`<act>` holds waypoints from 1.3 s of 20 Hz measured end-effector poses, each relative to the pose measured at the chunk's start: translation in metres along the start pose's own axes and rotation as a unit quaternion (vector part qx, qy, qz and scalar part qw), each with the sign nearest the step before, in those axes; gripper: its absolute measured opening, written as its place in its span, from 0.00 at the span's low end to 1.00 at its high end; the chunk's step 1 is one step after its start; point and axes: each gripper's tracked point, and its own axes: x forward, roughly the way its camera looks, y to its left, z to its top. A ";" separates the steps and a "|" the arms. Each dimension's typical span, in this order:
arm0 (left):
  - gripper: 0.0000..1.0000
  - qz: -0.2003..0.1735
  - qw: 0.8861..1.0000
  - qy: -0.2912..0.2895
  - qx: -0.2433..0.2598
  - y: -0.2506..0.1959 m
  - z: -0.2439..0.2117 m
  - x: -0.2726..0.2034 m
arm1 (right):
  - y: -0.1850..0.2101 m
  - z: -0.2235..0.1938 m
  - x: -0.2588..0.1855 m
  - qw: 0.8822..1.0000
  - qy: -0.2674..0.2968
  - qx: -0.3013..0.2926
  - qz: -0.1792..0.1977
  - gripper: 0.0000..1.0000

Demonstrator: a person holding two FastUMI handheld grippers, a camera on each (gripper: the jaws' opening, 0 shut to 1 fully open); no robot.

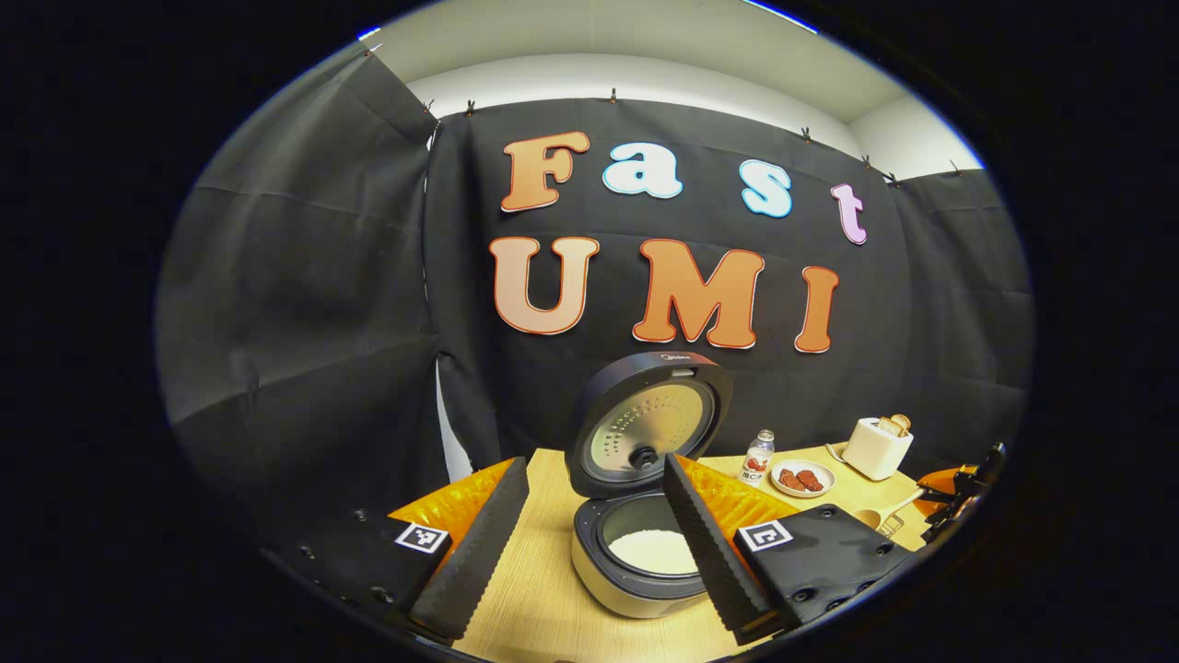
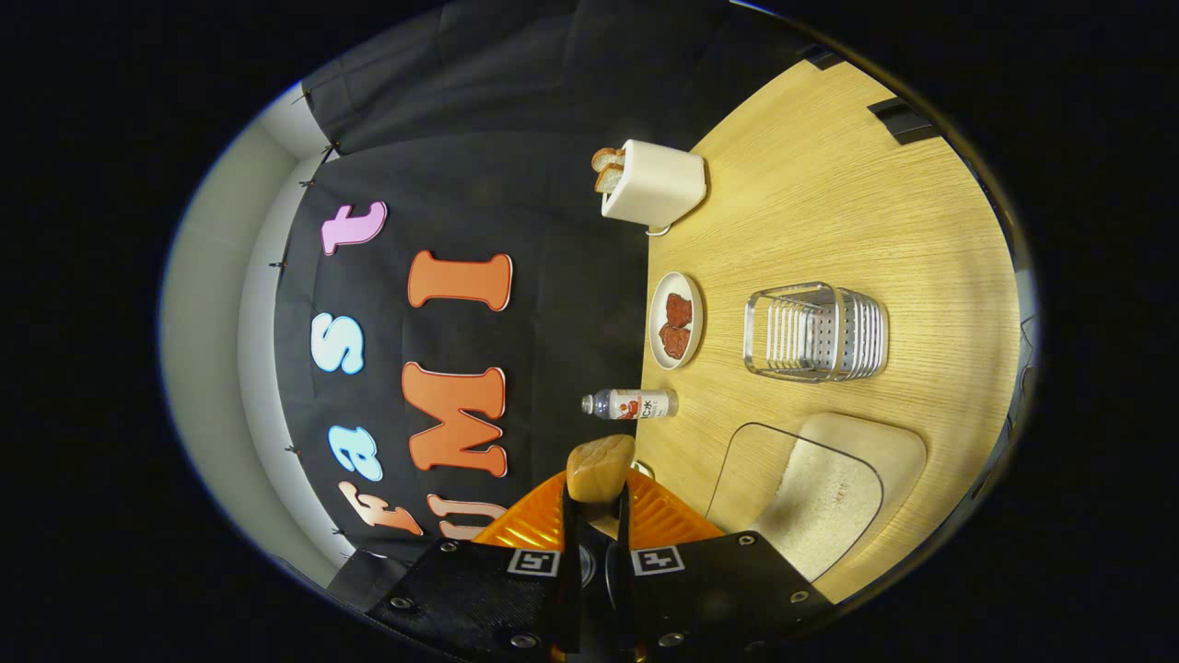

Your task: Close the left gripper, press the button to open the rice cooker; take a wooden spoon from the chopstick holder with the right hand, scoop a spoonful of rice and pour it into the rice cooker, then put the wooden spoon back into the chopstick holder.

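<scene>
My right gripper [image 2: 597,539] is nipped almost shut on the spoon [image 2: 601,468] handle, both fingers on it. The spoon runs straight forward along the fingers, so I see its bowl end-on and can't tell whether it carries rice. This hand is rolled on its side, and the table [image 2: 829,138] stands like a wall.

The holder [image 2: 815,331] lies ahead of the spoon tip and off to the table side, apart from it. I judge the right hand the one to reach it. The rice tray [image 2: 829,497] sits just nearer me than the holder. The bottle [image 2: 631,403] and plate [image 2: 677,320] lie between the holder and the cloth, and the toaster [image 2: 654,184] is beyond the holder.

My left gripper [image 1: 594,462] is wide open and holds nothing. The cooker [image 1: 599,571] sits between its fingers with its lid [image 1: 645,424] up and rice inside.
</scene>
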 end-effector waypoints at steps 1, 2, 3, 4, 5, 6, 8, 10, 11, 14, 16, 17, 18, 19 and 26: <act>0.98 0.000 1.000 0.000 0.000 0.000 0.001 0.000 | 0.006 -0.001 0.002 1.000 0.001 0.002 0.003 0.14; 0.97 0.001 1.000 -0.001 0.000 0.001 0.001 -0.001 | 0.012 -0.003 0.003 1.000 0.004 0.005 0.007 0.14; 0.96 0.002 1.000 -0.001 0.000 0.002 0.001 -0.002 | 0.018 -0.007 0.007 1.000 0.007 0.006 0.010 0.14; 0.96 0.002 1.000 -0.001 0.001 0.002 0.001 -0.001 | 0.025 -0.012 0.009 1.000 0.010 0.007 0.014 0.14; 0.96 0.003 1.000 -0.001 0.001 0.003 0.001 -0.002 | 0.031 -0.016 0.011 1.000 0.014 0.008 0.017 0.14; 0.96 0.003 1.000 -0.001 0.002 0.004 0.001 -0.003 | 0.039 -0.022 0.014 1.000 0.020 0.009 0.019 0.14; 0.96 0.003 1.000 -0.001 0.004 0.005 0.000 -0.004 | 0.053 -0.033 0.023 0.999 0.033 0.010 0.027 0.14; 0.96 0.003 1.000 -0.001 0.004 0.007 0.001 -0.005 | 0.069 -0.045 0.034 0.998 0.048 0.005 0.034 0.14; 0.96 0.005 1.000 -0.002 0.004 0.010 0.001 -0.007 | 0.077 -0.051 0.039 0.998 0.053 0.001 0.039 0.14; 1.00 0.007 1.000 -0.002 0.001 0.014 0.001 -0.008 | 0.104 -0.068 0.052 0.996 0.065 -0.012 0.053 0.14; 1.00 0.010 1.000 -0.002 0.000 0.018 0.000 -0.008 | 0.117 -0.080 0.060 0.995 0.073 -0.020 0.063 0.14; 0.99 0.011 1.000 -0.001 -0.001 0.020 0.000 -0.008 | 0.122 -0.085 0.064 0.995 0.075 -0.026 0.067 0.14; 0.99 0.012 1.000 -0.001 -0.001 0.021 -0.001 -0.008 | 0.128 -0.092 0.070 0.994 0.078 -0.033 0.070 0.14; 0.99 0.013 1.000 -0.001 -0.002 0.024 -0.001 -0.007 | 0.131 -0.098 0.075 0.993 0.080 -0.043 0.074 0.14; 0.99 0.025 1.000 -0.001 0.001 0.043 0.000 -0.003 | 0.150 -0.136 0.096 0.986 0.089 -0.108 0.088 0.14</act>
